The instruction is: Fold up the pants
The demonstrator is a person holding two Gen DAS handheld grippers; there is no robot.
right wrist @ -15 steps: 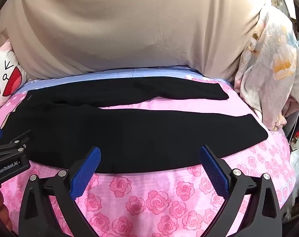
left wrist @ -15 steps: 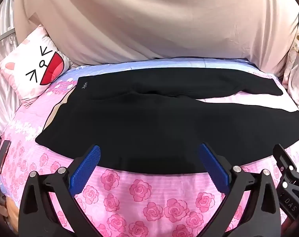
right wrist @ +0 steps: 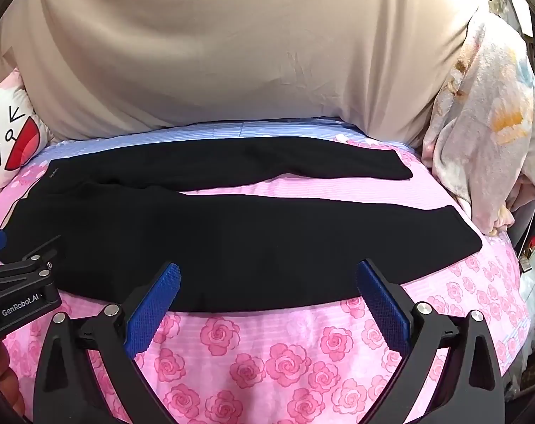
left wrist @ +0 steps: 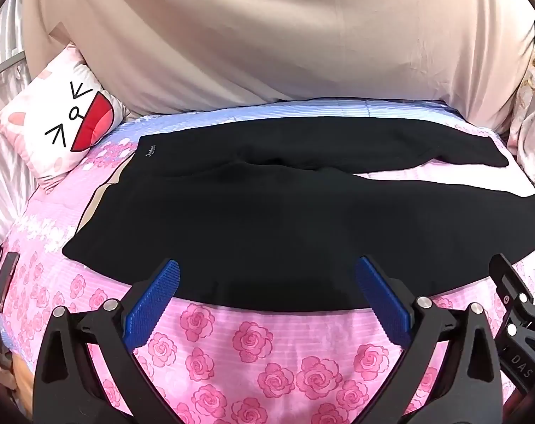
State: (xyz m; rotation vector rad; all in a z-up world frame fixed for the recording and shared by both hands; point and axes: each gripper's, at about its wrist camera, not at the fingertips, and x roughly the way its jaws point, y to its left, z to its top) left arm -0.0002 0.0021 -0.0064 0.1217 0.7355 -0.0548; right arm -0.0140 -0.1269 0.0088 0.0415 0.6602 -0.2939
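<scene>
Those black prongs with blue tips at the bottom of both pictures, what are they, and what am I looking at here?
They are hand-held grippers: a person carries one in each hand, and each has a small wide-angle camera looking along its two fingers. One picture is from the left gripper, the other from the right gripper. Each view also catches the other gripper at its side edge.

On the bed, over a pink rose-print sheet, lie black pants, spread flat with the waist to the left and the two legs running right. A cartoon pillow sits at the left.

Both grippers are wide open above the pants' near edge. Nothing is held yet.
</scene>
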